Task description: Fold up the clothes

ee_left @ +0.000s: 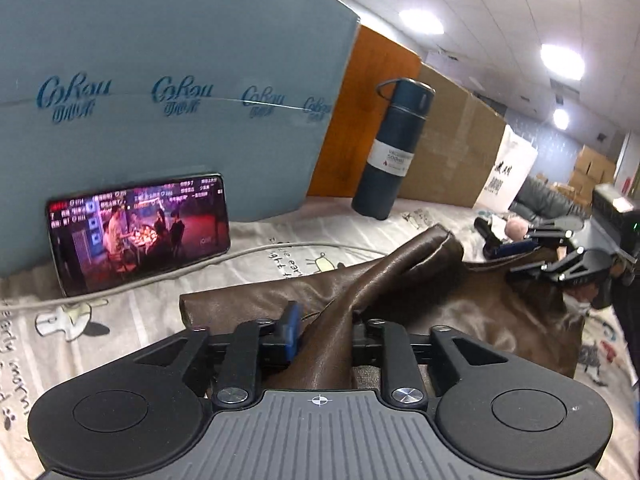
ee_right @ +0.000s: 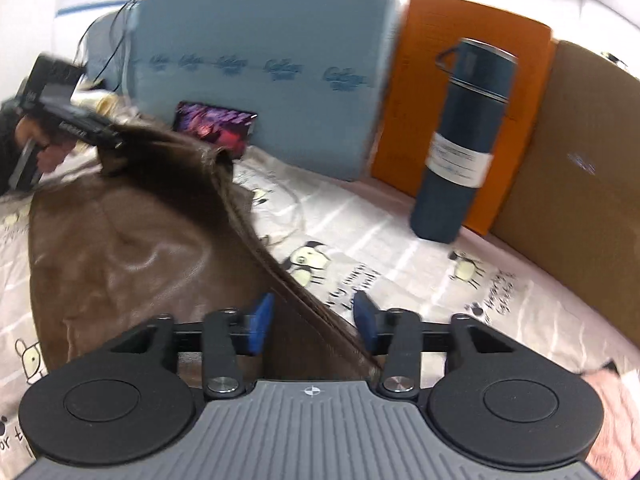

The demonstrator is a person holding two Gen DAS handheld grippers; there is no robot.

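Note:
A brown leather-like garment (ee_left: 400, 300) lies on a printed bedsheet (ee_left: 120, 320). A raised fold of it runs between the blue pads of my left gripper (ee_left: 325, 334), which is shut on it. In the right wrist view the same garment (ee_right: 132, 248) stretches up to the left gripper (ee_right: 114, 140) at the upper left, held by a hand (ee_right: 40, 156). My right gripper (ee_right: 314, 320) has its pads well apart. The garment's edge passes between them, and sheet shows beside the right pad. That gripper (ee_left: 524, 254) also shows at the garment's far right end.
A phone (ee_left: 138, 236) playing video leans on a blue foam board (ee_left: 160, 80), with a cable (ee_left: 240, 256) across the sheet. A dark blue flask (ee_left: 394, 152) stands before an orange board (ee_right: 460, 40) and a cardboard box (ee_right: 580, 180).

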